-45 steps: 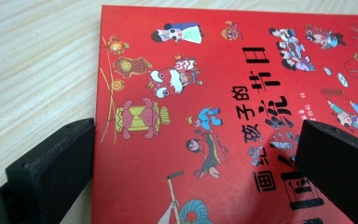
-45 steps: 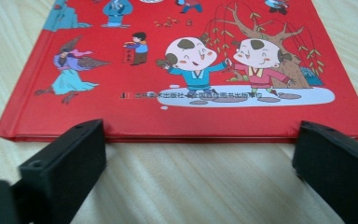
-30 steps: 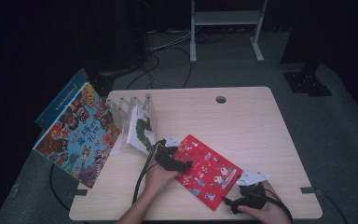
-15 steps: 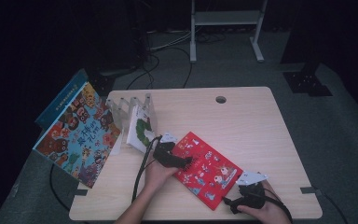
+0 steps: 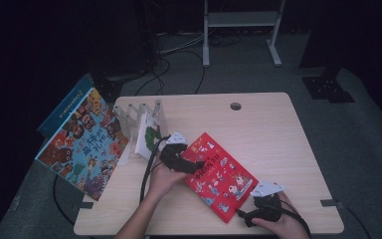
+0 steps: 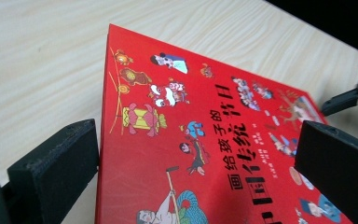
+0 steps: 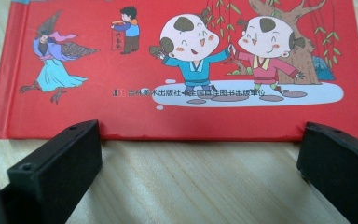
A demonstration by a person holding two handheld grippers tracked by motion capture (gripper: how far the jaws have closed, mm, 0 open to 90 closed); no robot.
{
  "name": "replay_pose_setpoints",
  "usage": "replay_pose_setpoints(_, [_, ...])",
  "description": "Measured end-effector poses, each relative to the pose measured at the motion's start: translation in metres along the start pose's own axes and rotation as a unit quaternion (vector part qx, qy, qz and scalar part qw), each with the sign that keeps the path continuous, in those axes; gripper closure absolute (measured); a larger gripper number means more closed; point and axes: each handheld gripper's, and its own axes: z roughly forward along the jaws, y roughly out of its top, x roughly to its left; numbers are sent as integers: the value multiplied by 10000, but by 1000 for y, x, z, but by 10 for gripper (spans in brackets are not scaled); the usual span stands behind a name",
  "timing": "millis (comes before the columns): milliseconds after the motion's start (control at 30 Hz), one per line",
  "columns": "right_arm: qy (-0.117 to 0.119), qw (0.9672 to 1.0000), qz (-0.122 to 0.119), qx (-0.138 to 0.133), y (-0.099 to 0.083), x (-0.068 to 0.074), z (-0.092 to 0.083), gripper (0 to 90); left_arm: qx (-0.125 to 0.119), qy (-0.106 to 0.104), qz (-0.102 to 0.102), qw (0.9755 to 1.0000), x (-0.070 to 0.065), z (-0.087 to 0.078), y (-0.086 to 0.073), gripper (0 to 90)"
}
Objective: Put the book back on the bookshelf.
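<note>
My left tongs (image 5: 197,163) sit at the upper left end of the red picture book (image 5: 220,175), jaws spread wide; in the left gripper view (image 6: 191,154) the cover runs between the two black jaws, one jaw just off the book's edge over bare wood, the other over the cover, and I can't tell if either touches it. My right tongs (image 5: 242,217) are at the book's near corner, jaws also spread; the right gripper view (image 7: 198,158) has both jaws low on the bench (image 5: 278,134) just short of the book's bottom edge, near it but apart, nothing pinched. The book (image 7: 182,65) lies flat on the bench, turned diagonally, between my two hands, cartoon figures and Chinese text on the cover. My left hand (image 5: 161,178) comes in from the bottom centre, right hand (image 5: 278,224) at the bench's near right edge, cables trailing from each gripper. Left of the left tongs, a clear slotted book rack (image 5: 139,113) stands near the bench's left edge with a white book with a green picture (image 5: 148,135) leaning in it. A large colourful animal book (image 5: 84,144) leans beside the rack, overhanging the bench's left side. A round cable hole (image 5: 236,106) sits near the far edge.
</note>
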Motion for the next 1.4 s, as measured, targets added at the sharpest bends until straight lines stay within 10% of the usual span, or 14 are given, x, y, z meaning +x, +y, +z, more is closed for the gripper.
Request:
replay_pose_setpoints(967, [-89,9999,90,0,1,0,0,0,-829,-783,875,9896,-67,-51,64,61])
replay_pose_setpoints(1400, [-82,9999,88,2,1,-1,0,0,-1155,-933,976,9841,-78,-60,70,318])
